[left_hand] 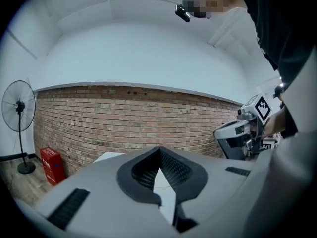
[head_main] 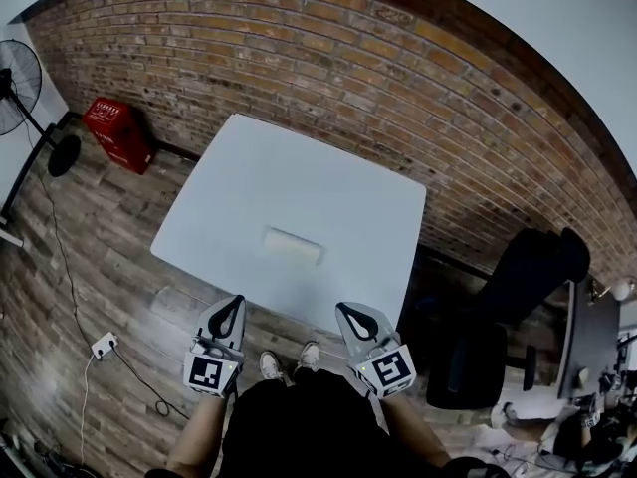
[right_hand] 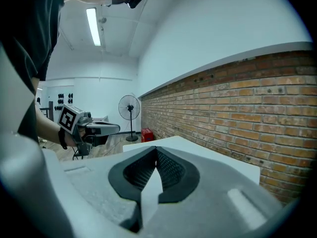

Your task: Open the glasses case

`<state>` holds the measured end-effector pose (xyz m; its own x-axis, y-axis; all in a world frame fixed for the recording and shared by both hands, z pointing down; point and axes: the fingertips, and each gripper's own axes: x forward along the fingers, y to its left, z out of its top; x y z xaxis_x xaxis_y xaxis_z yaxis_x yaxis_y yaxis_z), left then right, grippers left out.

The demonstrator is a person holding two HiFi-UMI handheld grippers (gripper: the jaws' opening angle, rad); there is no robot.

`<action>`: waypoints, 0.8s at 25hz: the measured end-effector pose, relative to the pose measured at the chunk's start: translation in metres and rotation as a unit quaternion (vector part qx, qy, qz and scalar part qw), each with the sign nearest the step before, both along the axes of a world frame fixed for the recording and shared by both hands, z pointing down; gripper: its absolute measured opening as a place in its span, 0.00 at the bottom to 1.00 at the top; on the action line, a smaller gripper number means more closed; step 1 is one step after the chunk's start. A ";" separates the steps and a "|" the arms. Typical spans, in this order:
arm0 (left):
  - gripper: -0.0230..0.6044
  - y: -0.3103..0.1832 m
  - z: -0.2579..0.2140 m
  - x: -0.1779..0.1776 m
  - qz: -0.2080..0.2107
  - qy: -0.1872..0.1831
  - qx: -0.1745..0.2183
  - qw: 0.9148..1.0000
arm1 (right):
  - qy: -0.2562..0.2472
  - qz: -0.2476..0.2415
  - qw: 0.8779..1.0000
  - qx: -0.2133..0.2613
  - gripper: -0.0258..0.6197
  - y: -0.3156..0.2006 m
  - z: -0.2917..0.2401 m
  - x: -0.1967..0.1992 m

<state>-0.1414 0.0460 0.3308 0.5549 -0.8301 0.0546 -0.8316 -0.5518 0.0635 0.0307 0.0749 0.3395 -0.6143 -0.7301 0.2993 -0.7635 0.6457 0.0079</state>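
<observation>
Nearest us, our left gripper (head_main: 235,303) and right gripper (head_main: 343,311) hang short of the bench (head_main: 249,167), both with fingers (left_hand: 141,171) pressed together, holding nothing. Beyond, the glasses case (head_main: 293,245) lies near the front edge, apparently closed. We judge this the approach; next we reach in, spread the fingers, and steady the case.

You can read no text here; your left gripper (head_main: 237,300) and right gripper (head_main: 341,308) carry only black-and-white square markers on their cubes.
</observation>
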 end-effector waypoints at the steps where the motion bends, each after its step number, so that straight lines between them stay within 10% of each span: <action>1: 0.04 -0.003 -0.001 0.001 0.000 -0.005 0.001 1.000 | 0.000 -0.002 1.000 0.001 0.05 -0.005 0.001 0.003; 20: 0.04 -0.055 0.044 0.018 -0.005 -0.037 -0.052 0.998 | 0.034 -0.071 0.996 -0.038 0.07 -0.063 0.078 0.001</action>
<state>-0.1231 -0.0089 0.3752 0.5377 -0.8236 0.1806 -0.8417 -0.5369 0.0578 0.0322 0.0124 0.4173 -0.6867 -0.6109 0.3941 -0.6635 0.7481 0.0037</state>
